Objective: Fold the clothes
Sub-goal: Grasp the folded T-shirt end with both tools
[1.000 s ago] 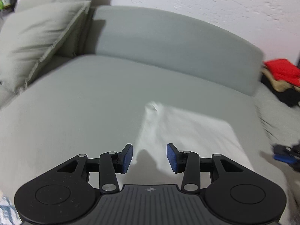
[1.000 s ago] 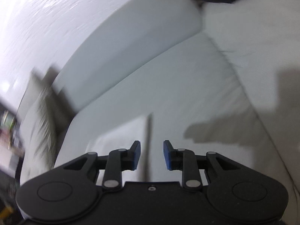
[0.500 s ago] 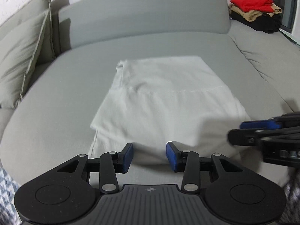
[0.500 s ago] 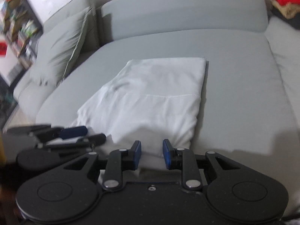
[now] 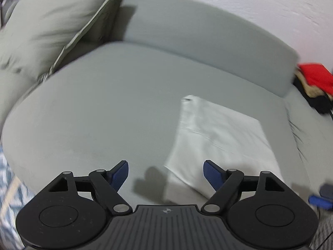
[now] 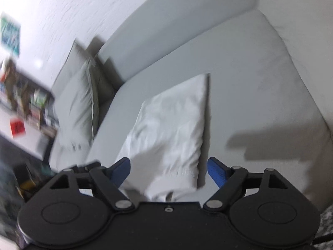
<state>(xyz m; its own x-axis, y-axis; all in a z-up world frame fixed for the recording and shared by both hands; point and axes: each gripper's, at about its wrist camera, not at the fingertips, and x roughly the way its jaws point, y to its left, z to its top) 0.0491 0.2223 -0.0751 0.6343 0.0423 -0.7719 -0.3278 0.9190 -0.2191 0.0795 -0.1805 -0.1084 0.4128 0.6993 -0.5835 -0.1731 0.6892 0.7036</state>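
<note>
A white folded garment (image 5: 220, 143) lies flat on the grey sofa seat (image 5: 108, 108). My left gripper (image 5: 165, 174) hovers over the garment's near left corner, its jaws opening wide with nothing pressed between the blue pads. In the right wrist view the same white garment (image 6: 172, 129) lies ahead, and my right gripper (image 6: 169, 170) stands above its near edge, jaws opening, pads clear of the cloth. A blue tip of the right gripper (image 5: 321, 198) shows at the lower right of the left wrist view.
Grey cushions (image 5: 47, 27) lean at the sofa's left end. A pile of red, tan and black clothes (image 5: 312, 83) sits on the sofa at the right. A shelf with clutter (image 6: 22, 104) stands beyond the left end. A patterned blue rug (image 5: 8, 191) is below.
Both grippers' jaws have spread from narrow to wide. Both views swung away from the head-on look at the garment of half a second ago; the left gripper now sits off its left corner.
</note>
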